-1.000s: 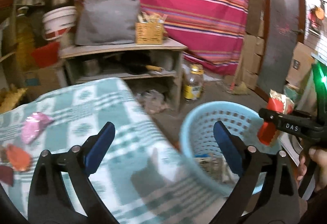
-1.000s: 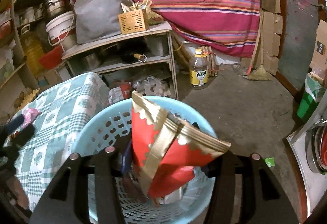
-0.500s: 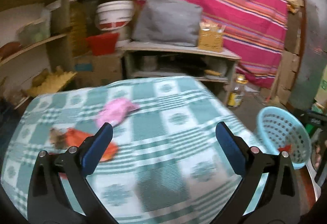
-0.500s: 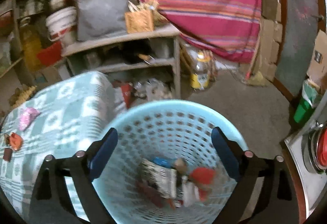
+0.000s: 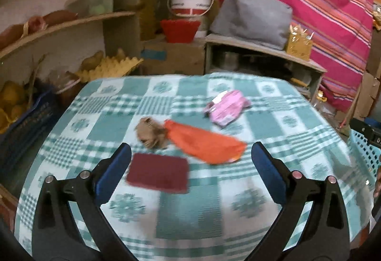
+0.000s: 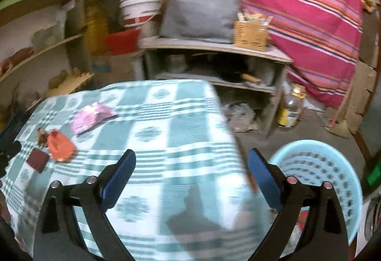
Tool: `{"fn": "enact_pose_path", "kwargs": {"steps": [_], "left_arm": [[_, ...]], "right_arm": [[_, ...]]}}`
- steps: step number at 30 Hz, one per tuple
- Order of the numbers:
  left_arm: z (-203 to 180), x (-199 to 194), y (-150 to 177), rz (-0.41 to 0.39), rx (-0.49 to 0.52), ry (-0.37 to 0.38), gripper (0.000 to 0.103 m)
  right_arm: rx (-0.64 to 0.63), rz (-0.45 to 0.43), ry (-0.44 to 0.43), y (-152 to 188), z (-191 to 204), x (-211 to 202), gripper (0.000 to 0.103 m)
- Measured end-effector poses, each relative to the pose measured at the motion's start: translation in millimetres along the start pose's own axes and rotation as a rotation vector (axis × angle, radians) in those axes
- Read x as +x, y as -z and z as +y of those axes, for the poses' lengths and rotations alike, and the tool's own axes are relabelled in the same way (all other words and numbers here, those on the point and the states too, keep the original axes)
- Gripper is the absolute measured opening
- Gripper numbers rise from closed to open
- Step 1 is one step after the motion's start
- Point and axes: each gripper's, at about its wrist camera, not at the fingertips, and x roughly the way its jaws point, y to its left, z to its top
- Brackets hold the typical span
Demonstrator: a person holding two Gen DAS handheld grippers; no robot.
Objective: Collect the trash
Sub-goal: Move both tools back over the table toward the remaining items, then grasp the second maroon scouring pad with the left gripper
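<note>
Red packet now dropped in the basket point(image 6: 316, 189); right tongs point(image 6: 191, 180) just opened, empty. Left tongs point(image 5: 190, 170), wide and empty, now over the desk point(image 5: 297, 122), nearest the maroon packet point(image 5: 158, 173).

A woven checked cloth point(image 5: 297, 118) covers the counter; on it lie a glossy pink foil wrapper point(image 5: 226, 107), a matt orange bag point(image 5: 204, 144) and crumpled brown paper point(image 5: 150, 133). The perforated basket point(image 6: 333, 170) is smooth plastic.

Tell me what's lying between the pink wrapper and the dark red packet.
In the left wrist view, the orange wrapper lies between pink wrapper and dark red packet.
</note>
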Motion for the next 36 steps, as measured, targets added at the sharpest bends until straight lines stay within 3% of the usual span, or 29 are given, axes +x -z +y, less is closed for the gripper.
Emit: {"fn": "enact_pose_path", "kwargs": {"steps": [8,12,22,30,32,36], "left_arm": [[37,16,11,0.045,-0.032,-0.026,0.097],[46,30,15,0.105,-0.042,-0.007,0.097],[37,63,23,0.224,0.025,0.034,0.097],[43,93,18,0.319,-0.018,0.015,0.097],[42,92,18,0.320,-0.012,0.015,0.096],[43,89,18,0.304,-0.003,0.013,0.084]], "right_arm": [[-0.083,0.036,-0.053,5,60,21,0.093],[-0.115,0.059,-0.054,7,77,32,0.093],[-0.082,0.106,-0.084,4,93,53,0.093],[-0.089,0.133,-0.096,7,107,63,0.093],[-0.096,0.139,-0.097,7,111,66,0.093],[-0.108,0.144,-0.094,8,120,69,0.093]]}}
